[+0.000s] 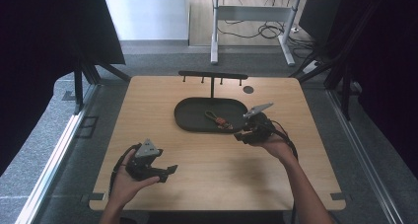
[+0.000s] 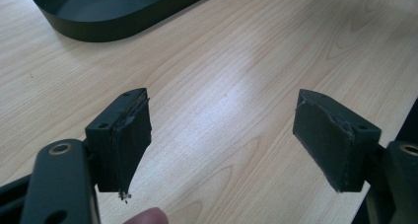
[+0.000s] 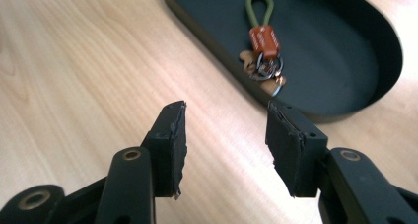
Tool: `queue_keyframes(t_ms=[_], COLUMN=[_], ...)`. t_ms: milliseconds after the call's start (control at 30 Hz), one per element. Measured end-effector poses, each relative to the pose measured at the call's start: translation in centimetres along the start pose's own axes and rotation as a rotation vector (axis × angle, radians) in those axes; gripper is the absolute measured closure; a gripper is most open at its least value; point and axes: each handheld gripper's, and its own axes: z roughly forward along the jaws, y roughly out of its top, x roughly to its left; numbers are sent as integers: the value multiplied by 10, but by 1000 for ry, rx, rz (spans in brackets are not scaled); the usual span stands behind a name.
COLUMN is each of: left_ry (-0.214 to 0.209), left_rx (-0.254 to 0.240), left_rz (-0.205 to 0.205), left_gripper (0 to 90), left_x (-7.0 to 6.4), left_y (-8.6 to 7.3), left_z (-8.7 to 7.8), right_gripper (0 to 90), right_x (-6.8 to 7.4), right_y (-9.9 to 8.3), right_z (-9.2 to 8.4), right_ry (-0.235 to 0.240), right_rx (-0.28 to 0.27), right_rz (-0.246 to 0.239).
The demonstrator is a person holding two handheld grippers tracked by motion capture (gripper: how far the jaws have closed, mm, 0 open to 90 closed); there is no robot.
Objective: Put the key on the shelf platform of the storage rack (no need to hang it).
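right gripper [image 3: 224, 135] part open, empty, at tray [image 1: 185, 120] rim. keychain [image 3: 263, 46] lies in tray, 12 o'clock of jaws. step: approach. next: reach over rim, pinch keychain. left gripper [image 2: 222, 145] wide open, idle.

A pale wooden table [image 1: 207, 169] fills the middle of the high view, its grain running clean across the top. At the far edge a black T-shaped rack [image 1: 212, 76] stands upright, small pegs hanging from its crossbar. Just to its right, a round dark grommet hole [image 1: 248, 90] sits in the tabletop. Grey carpet [image 1: 44, 150] runs all around the table, with a pale metal rail [image 1: 55, 155] slanting along the left. Beyond the far edge, a white-legged desk frame [image 1: 251, 26] stands on a lighter floor, a tangle of black cables [image 1: 266, 30] looping beneath it. Dark curtains [image 1: 44, 31] hang on both sides.
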Motion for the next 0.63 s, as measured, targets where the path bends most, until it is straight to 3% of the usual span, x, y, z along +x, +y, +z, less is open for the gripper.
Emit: queue_keyframes(t_ms=[300,500,633], left_ry=[1,-3,-3], left_rx=[9,17,17], left_rz=[5,14,19], left_gripper=[226,226,226], left_x=[-2,-4,-5], left_y=[0,1,2], left_z=[2,5,5], right_gripper=[498,490,430], right_x=[6,4,9], right_y=[-47,-60,-65], right_z=[-8,-11,-10], right_ry=[3,-11,-24], right_rx=[-11,-10,-25], right_rz=[40,57,63])
